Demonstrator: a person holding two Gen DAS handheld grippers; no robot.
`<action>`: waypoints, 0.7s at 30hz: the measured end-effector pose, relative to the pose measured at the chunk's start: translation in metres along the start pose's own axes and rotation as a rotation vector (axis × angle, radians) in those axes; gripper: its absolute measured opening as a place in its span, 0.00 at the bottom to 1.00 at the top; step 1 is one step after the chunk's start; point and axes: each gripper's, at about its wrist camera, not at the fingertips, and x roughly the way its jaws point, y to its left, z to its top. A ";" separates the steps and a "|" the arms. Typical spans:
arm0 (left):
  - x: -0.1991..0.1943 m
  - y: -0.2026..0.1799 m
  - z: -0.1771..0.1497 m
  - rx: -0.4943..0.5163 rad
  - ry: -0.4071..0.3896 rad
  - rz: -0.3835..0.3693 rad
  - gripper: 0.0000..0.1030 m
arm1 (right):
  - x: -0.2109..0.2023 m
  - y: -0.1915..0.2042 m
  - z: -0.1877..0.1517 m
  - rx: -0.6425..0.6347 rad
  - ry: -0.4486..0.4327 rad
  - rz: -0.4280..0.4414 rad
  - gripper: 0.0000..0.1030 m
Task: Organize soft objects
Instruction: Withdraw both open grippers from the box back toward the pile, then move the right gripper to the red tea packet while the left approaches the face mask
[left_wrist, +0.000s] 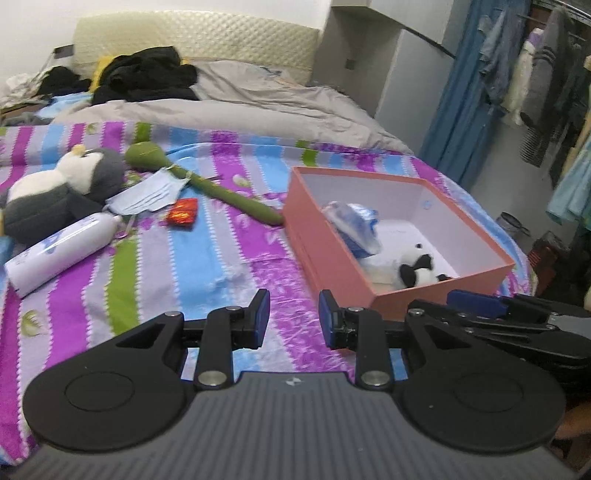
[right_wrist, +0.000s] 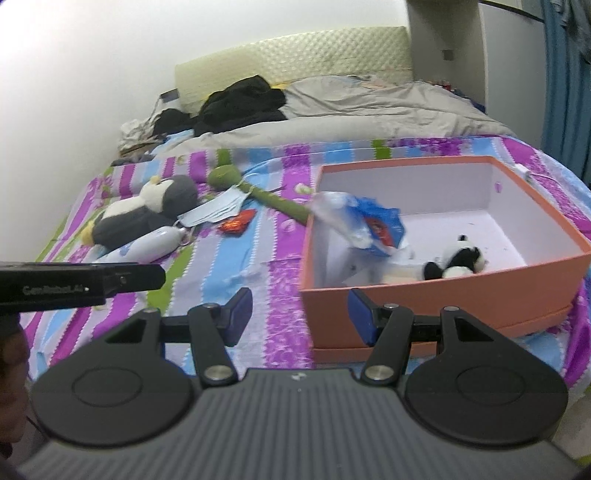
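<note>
Two grippers hover low over the near edge of the bed (left_wrist: 207, 258), both empty: left gripper (left_wrist: 294, 319) with fingers spread and nothing between them, right gripper (right_wrist: 300, 317) likewise spread, its right finger in front of the near wall of the box. Pink box (left_wrist: 332, 258) sits on the striped sheet at about 1 o'clock from the left gripper; inside, against the near wall, a small panda plush (left_wrist: 417, 269), and at the panda's 11 o'clock a crumpled blue-and-clear plastic bag (left_wrist: 356, 225) leaning on the left wall. Outside the box, at 10 o'clock and further off: white bottle (left_wrist: 62, 251) lying on its side, red foil packet (left_wrist: 183, 214), blue face mask (left_wrist: 147, 192) draped partly over the green long-necked plush (left_wrist: 221, 188), whose tail end touches the box's left wall. Grey-and-white penguin plush (left_wrist: 55, 192) lies just beside the bottle and mask. Far end: grey duvet (left_wrist: 229, 107), black clothes (left_wrist: 144, 77) near the headboard. Judgement: soft toys still out, sorting partly done. Risks: grabbing the green plush may drag the mask along, since it lies across it; the penguin looks bulky for the finger spread and could slip; a careless reach might nudge the bottle into rolling or shove the light box.
</note>
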 end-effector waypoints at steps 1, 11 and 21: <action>-0.001 0.004 -0.001 -0.007 0.000 0.010 0.32 | 0.001 0.005 0.000 -0.007 0.001 0.010 0.58; -0.021 0.049 -0.020 -0.092 -0.016 0.098 0.41 | 0.027 0.053 -0.007 -0.096 0.050 0.103 0.58; 0.011 0.097 -0.044 -0.115 0.025 0.178 0.41 | 0.078 0.069 -0.014 -0.128 0.135 0.122 0.58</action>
